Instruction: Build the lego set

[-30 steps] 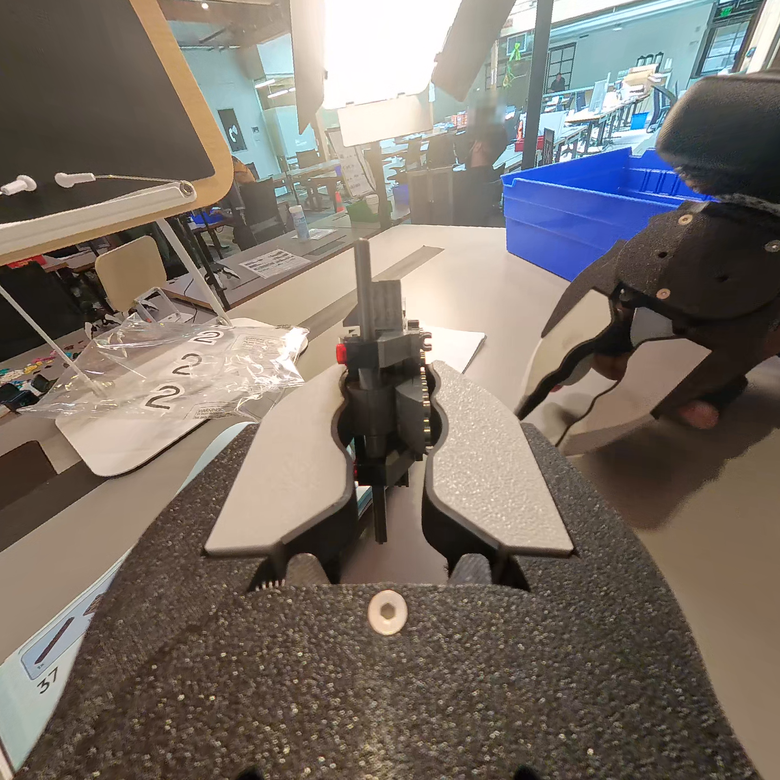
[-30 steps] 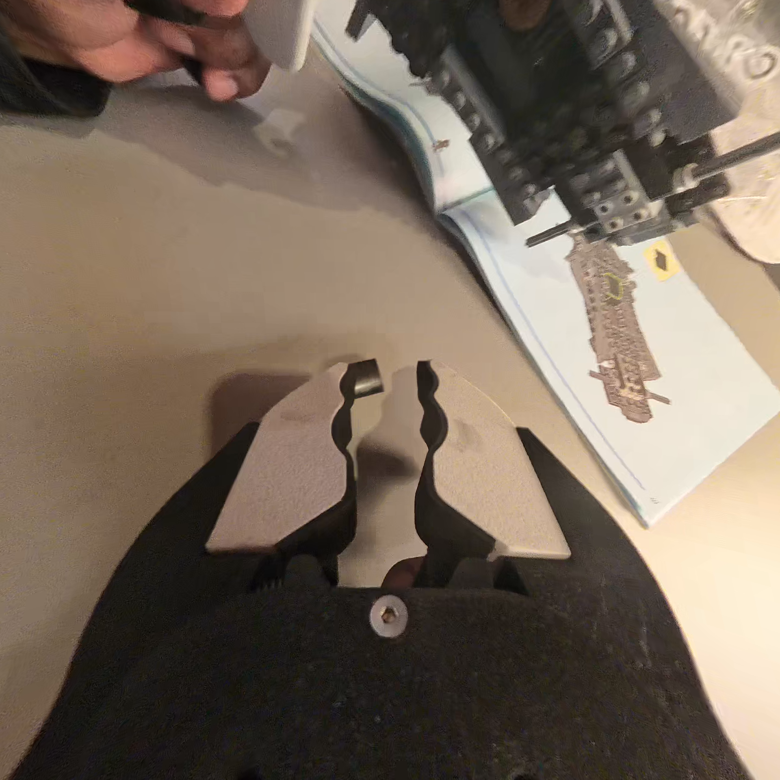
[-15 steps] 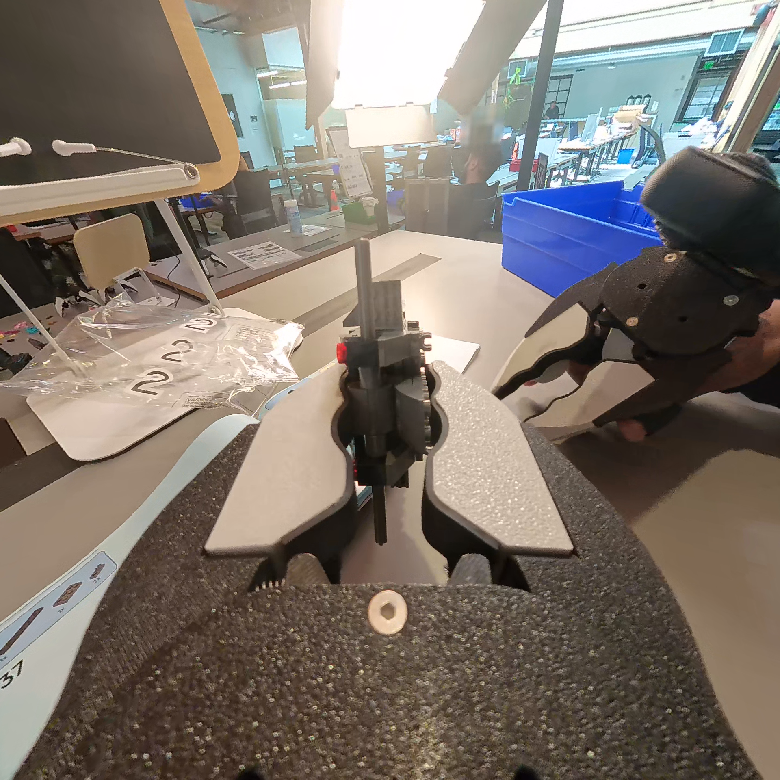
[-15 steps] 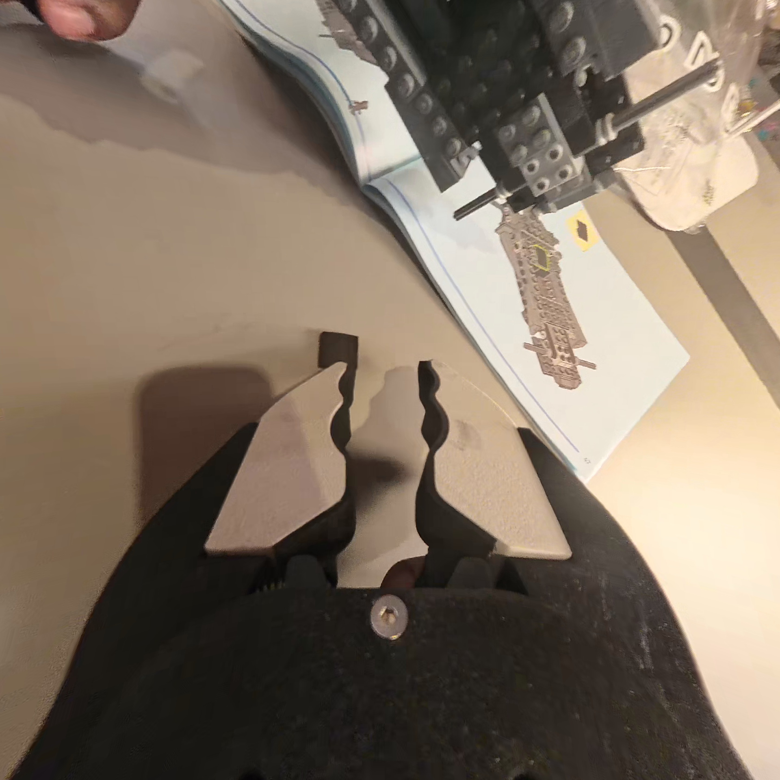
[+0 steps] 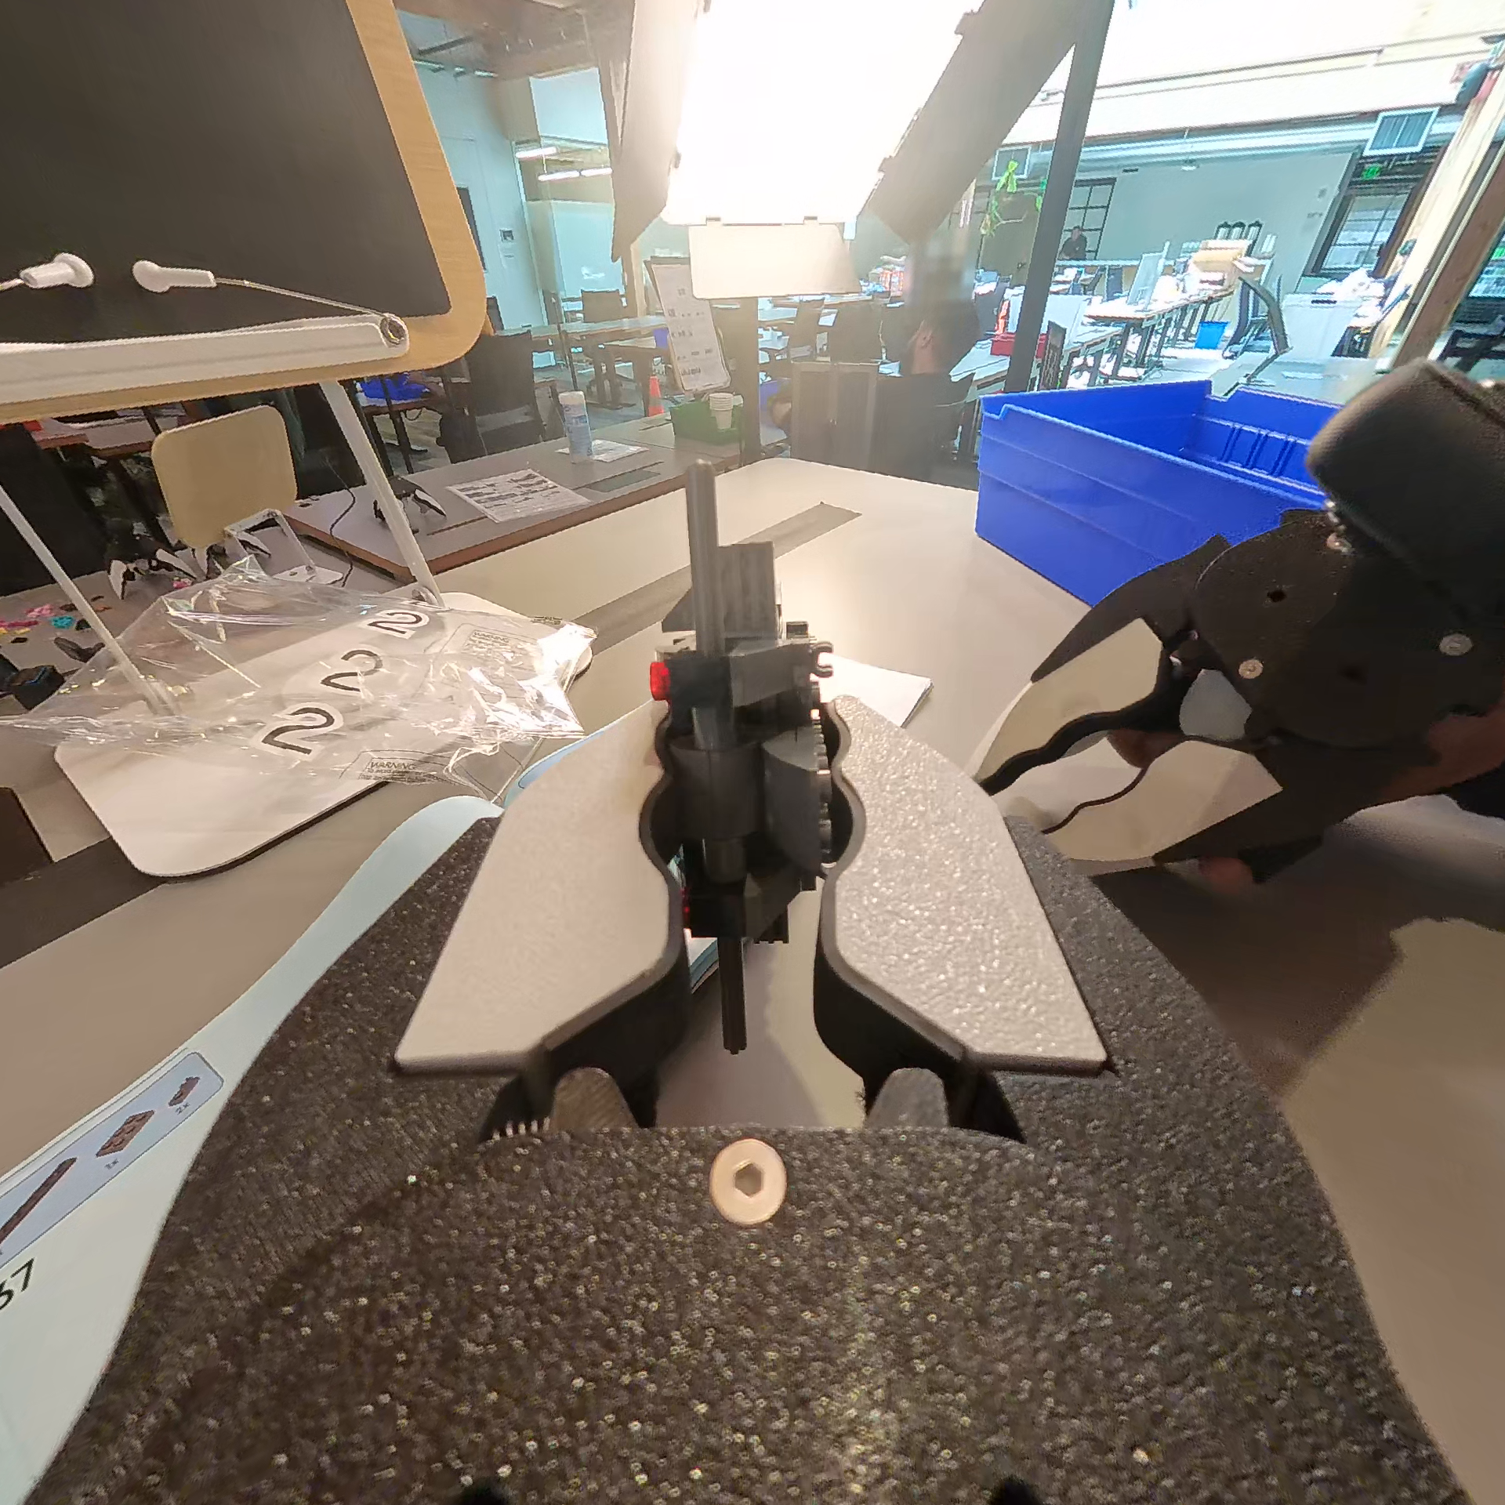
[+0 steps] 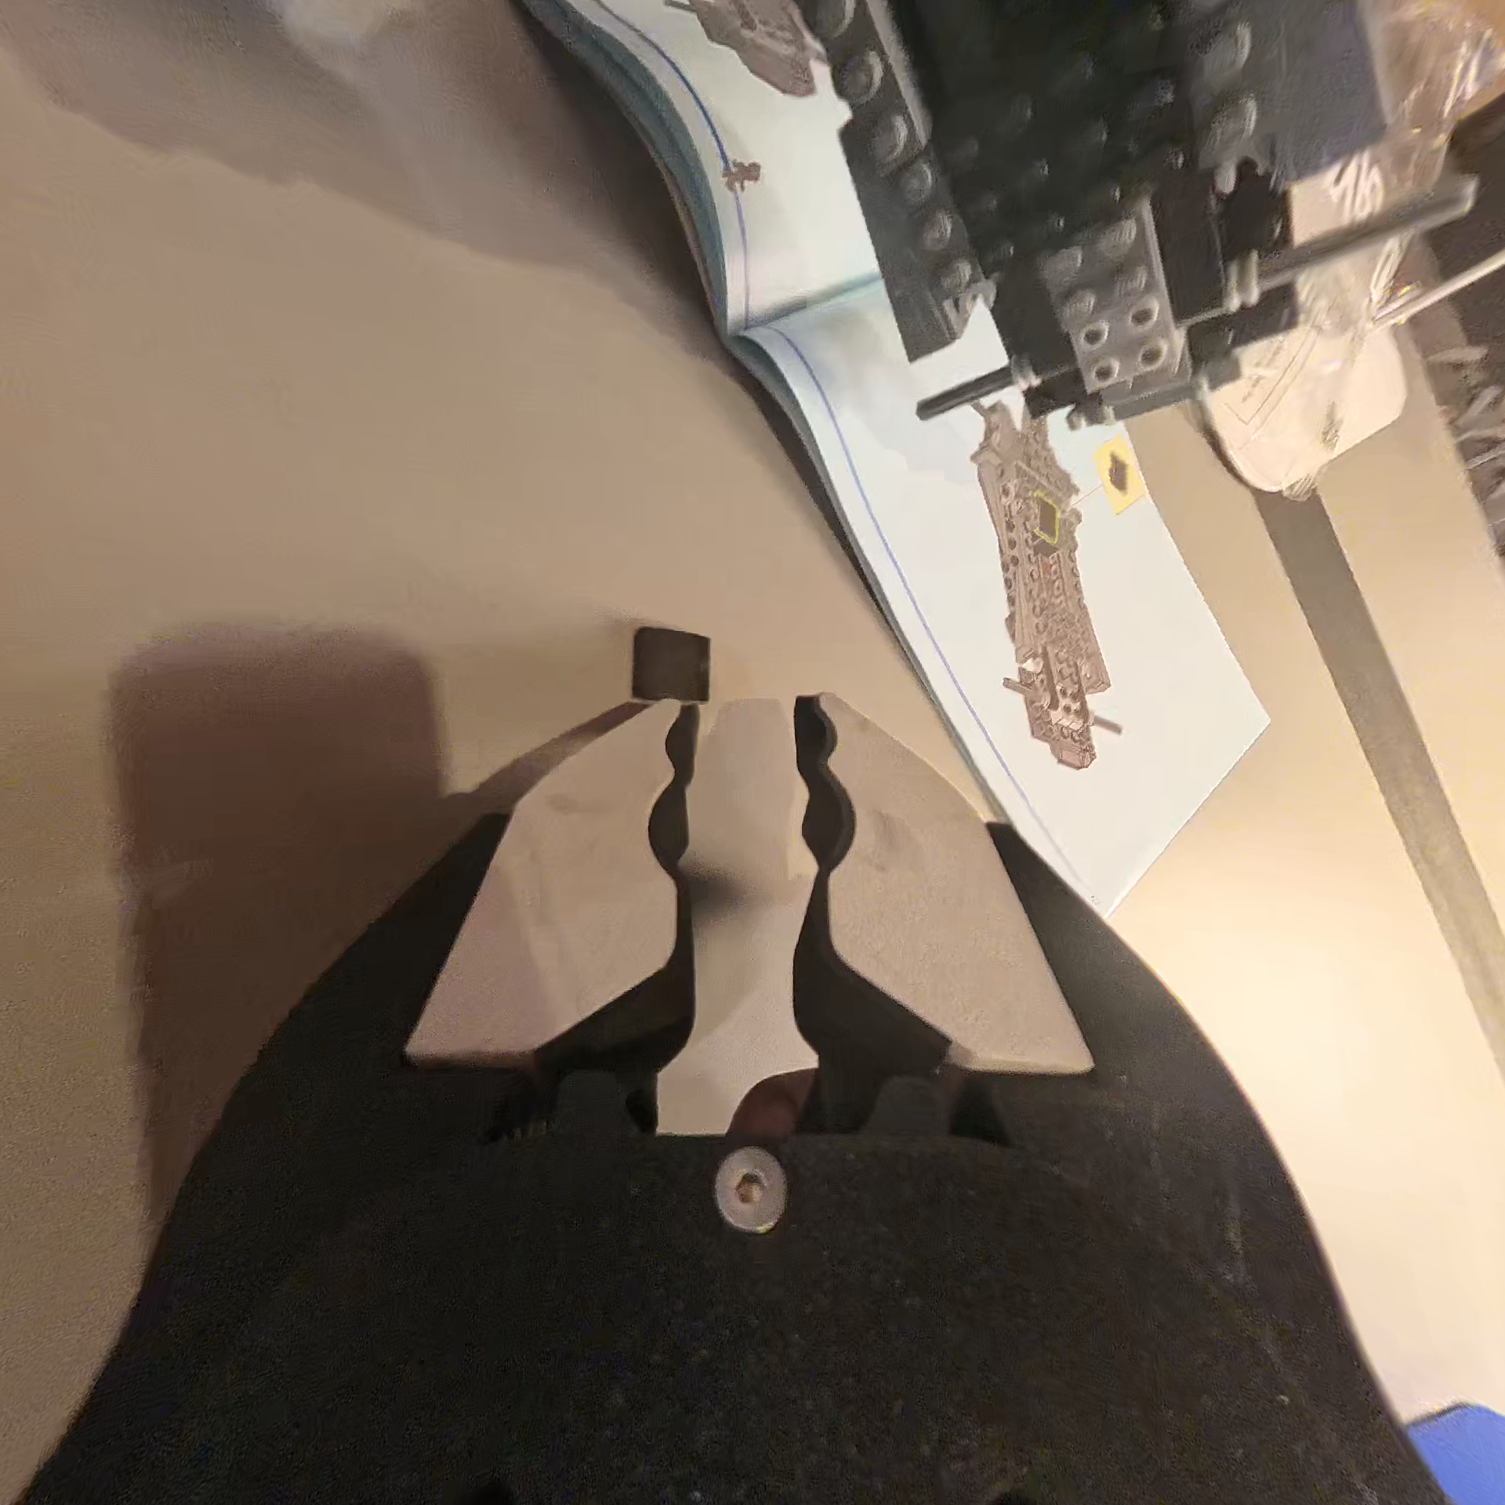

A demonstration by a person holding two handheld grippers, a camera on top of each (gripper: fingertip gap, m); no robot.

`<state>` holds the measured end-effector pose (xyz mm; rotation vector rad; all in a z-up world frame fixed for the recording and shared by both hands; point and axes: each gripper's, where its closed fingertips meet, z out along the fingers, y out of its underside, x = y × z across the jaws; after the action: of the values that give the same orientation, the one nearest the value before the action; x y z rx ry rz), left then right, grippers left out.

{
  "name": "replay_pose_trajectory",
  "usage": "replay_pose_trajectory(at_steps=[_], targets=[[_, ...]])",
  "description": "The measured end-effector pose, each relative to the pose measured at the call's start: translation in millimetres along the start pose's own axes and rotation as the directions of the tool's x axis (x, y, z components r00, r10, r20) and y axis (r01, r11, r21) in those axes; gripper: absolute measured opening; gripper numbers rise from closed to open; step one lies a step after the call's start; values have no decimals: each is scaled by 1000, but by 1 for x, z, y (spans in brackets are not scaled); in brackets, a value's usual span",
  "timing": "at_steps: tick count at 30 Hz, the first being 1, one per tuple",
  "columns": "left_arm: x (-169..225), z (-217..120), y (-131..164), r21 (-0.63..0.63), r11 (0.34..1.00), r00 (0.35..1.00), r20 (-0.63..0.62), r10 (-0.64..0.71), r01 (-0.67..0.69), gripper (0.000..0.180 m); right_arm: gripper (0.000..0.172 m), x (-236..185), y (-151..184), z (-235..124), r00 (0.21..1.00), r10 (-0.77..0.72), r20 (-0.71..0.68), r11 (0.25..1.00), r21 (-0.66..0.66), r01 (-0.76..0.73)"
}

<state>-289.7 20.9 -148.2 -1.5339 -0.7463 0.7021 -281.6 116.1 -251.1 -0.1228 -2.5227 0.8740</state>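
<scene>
Right gripper [image 6: 745, 713] crept toward small dark block [image 6: 670, 664], fingers parted, bare — left gripper [image 5: 753, 737] clamps half-hidden brick model [image 5: 737, 733].

A dark grey brick model [image 5: 745, 782] stands upright, clamped between pads; a small dark block [image 6: 670, 675] lies on the table [image 6: 326, 456].

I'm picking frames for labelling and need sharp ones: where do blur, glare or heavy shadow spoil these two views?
Left wrist view: the lamp panel overhead is blown out to white, while the brick model in the left claw is sharp. Right wrist view: the same model is smeared by motion blur, the claw's shadow darkens the table, and the small dark brick stays fairly crisp.
</scene>
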Motion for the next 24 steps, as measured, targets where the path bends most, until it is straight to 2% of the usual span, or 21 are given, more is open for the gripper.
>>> replay_pose_trajectory(at_steps=[6, 14, 17, 18, 20, 21, 24], targets=[[-2, 1, -1, 13, 1000, 1000, 2, -25, 25, 32, 23, 9, -13, 7, 983, -123, -140, 992, 20, 127], [-2, 1, -4, 27, 999, 999, 6, -34, 33, 32, 26, 18, -25, 14, 952, -172, -253, 983, 15, 182], [-3, 0, -5, 31, 999, 999, 11, -32, 32, 32, 26, 33, -21, 4, 952, -52, -302, 999, -24, 47], [-4, -1, -6, 33, 999, 999, 13, -34, 33, 31, 27, 30, -21, 2, 967, 39, -252, 999, -21, -46], [-6, -1, -6, 38, 998, 999, 19, -41, 40, 32, 43, 8, -28, 1, 971, 223, -84, 974, -18, -225], [-7, -1, -7, 40, 998, 999, 21, -46, 45, 32, 44, 2, -35, 1, 963, 264, -57, 965, 4, -264], [-9, -1, -6, 40, 998, 998, 21, -58, 57, 32, 44, 1, -30, 7, 967, 191, -167, 976, -74, -206]])
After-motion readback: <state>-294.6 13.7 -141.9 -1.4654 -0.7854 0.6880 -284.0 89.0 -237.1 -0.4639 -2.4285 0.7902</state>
